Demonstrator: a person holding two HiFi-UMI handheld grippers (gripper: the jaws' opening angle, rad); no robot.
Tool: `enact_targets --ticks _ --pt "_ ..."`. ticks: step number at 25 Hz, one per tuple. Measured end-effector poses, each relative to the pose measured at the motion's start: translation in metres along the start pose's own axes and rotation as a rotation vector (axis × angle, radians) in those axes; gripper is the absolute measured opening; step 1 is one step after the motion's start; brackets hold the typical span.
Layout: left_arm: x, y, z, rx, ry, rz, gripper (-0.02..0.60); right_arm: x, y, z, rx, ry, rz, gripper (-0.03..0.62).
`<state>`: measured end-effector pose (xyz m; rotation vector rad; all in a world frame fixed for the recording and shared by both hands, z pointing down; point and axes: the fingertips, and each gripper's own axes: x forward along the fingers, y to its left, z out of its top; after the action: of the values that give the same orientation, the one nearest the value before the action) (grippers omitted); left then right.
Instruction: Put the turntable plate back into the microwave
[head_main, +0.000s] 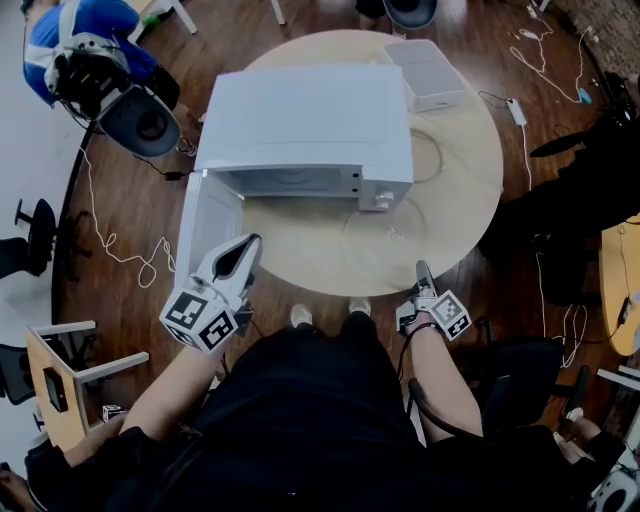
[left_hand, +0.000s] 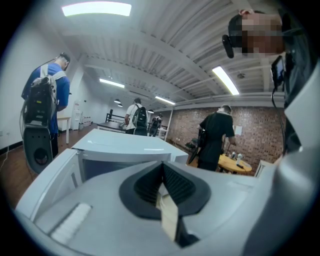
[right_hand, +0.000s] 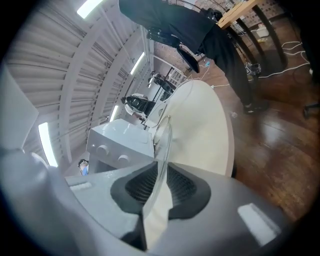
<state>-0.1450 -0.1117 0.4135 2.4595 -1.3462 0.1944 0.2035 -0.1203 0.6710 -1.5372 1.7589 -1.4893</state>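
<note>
Head view: right hand-held gripper (head_main: 422, 270) pinching plate (head_main: 385, 235), seemingly; left hand-held gripper (head_main: 251, 244) closed; microwave door (head_main: 205, 225) open.

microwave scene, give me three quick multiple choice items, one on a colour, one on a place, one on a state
1. The microwave is: A black, B white, C red.
2. The turntable plate is: A inside the microwave, B on the floor, C between the right hand-held gripper's jaws.
3. The microwave's door is: A shut, B open, C missing.
Key: 1 B, its casing is white; 2 C, the jaws clamp the plate's glass edge; 3 B, the door stands swung out at the left in the head view.
</note>
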Motion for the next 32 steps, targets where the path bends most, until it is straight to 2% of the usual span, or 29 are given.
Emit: enact_targets --ticks 7,12,20,27,32 --pt "-0.009 0.001 0.001 -0.029 -0.013 -0.001 0.003 -0.024 -0.007 -0.013 0.138 -0.061 0.037 0.037" --pt "0.001 -0.009 0.001 -0.025 -0.01 -0.081 0.003 -0.057 -0.003 -0.023 0.2 -0.11 0.038 0.032" --pt "0.003 -0.018 0.002 -0.015 -0.005 -0.218 0.003 -0.079 0.02 -0.059 0.271 -0.169 0.103 0.048" --pt "-0.015 -0.009 0.001 -0.003 -0.004 -0.281 0.003 -0.072 0.048 -0.104 0.284 -0.164 0.156 0.055" --pt "-0.027 -0.007 0.005 0.002 -0.018 -0.303 0.003 -0.05 0.08 -0.118 0.304 -0.143 0.263 0.057"
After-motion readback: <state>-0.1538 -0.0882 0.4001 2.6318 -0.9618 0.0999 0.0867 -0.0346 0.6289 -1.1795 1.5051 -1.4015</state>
